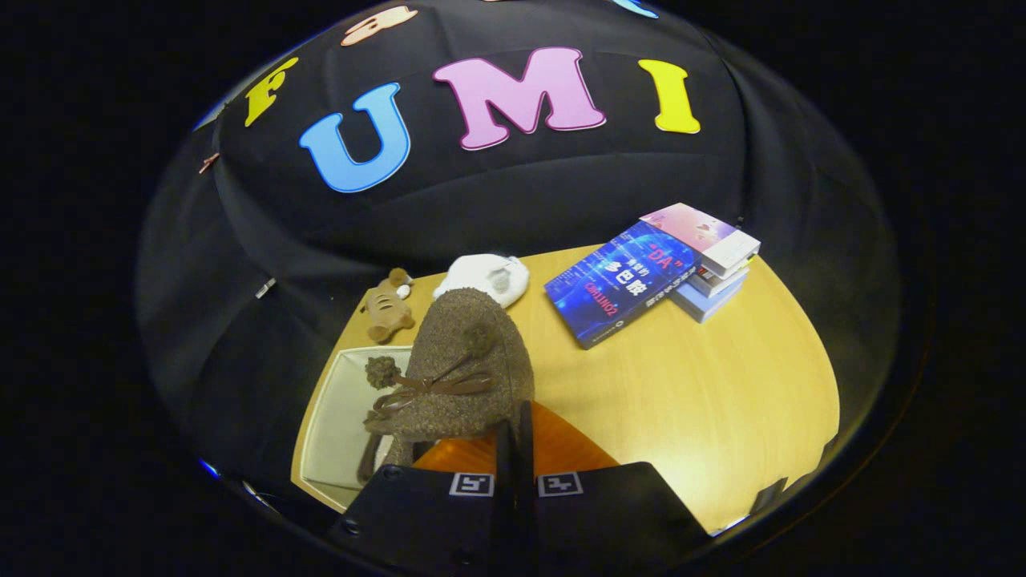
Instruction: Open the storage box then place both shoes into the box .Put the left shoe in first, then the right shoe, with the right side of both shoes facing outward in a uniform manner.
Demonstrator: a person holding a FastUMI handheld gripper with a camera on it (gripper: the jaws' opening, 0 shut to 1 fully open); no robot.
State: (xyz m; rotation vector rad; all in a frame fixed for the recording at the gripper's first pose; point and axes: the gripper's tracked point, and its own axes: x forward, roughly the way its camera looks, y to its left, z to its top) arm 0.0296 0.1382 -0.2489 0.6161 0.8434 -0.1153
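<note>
Gripper view: our tool (515, 449) clenched on brown shoe's (465, 365) heel, shoe hanging over open storage box (341, 417) ahead-left on tabletop (705, 401).

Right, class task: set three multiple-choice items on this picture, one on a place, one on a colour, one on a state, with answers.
1. Where is the blue book?
A. leaning on the stack of books
B. on the plush tiger
C. between the fingers

2. What colour is the fuzzy shoe?
A. white
B. brown
C. red

3. How does the gripper stand?
A. wide open
B. shut on the fuzzy shoe
C. shut on the plush tiger

Answers: 1 A, its far edge rests on the stack; 2 B, its fuzzy upper is brown; 3 B, both fingers pinch the shoe's rim.
</note>
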